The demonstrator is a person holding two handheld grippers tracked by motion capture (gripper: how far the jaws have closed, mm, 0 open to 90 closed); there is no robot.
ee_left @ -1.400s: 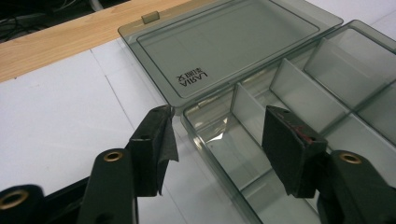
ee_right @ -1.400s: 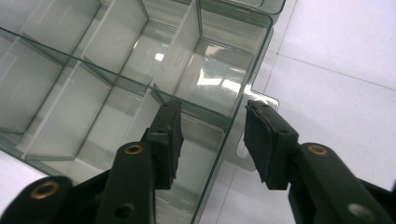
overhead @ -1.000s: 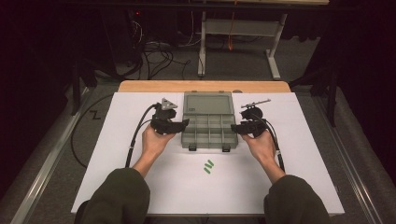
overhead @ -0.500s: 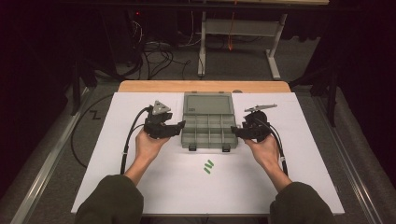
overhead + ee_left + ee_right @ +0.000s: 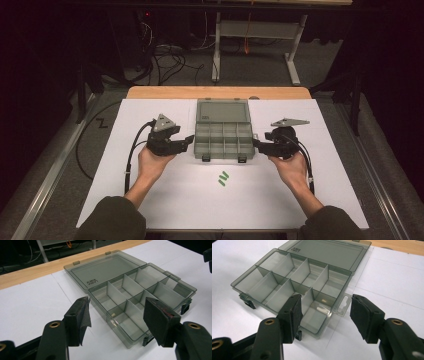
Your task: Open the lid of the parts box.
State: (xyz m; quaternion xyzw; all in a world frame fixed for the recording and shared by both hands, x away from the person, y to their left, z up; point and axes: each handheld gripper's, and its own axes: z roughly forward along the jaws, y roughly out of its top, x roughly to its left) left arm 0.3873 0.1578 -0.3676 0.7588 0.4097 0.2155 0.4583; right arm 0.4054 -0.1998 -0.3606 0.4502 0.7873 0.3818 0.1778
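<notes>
A smoky clear compartment box [image 5: 223, 157] lies open mid-table, its lid [image 5: 223, 111] folded flat on the far side and its divided cells bare. My left gripper [image 5: 189, 141] hovers just off the box's left side, open, nothing between its pads. My right gripper [image 5: 256, 145] hovers off the right side, also open; its jaws have just been opening and hold nothing. In the left gripper view the box [image 5: 117, 287] lies beyond the spread jaws of the left gripper [image 5: 116, 315]. In the right gripper view the box's near corner and hang tab [image 5: 342, 305] sit past the right gripper [image 5: 325, 312].
Two small green pieces [image 5: 223, 178] lie on the white table cover [image 5: 150, 205] in front of the box. A wooden table edge [image 5: 215, 92] runs behind the lid. Cables trail from both grippers toward the person's forearms.
Both hands have drawn outward from the box's sides, the left one leftward and the right one rightward. The right jaws stand wider apart. The box has not moved.
</notes>
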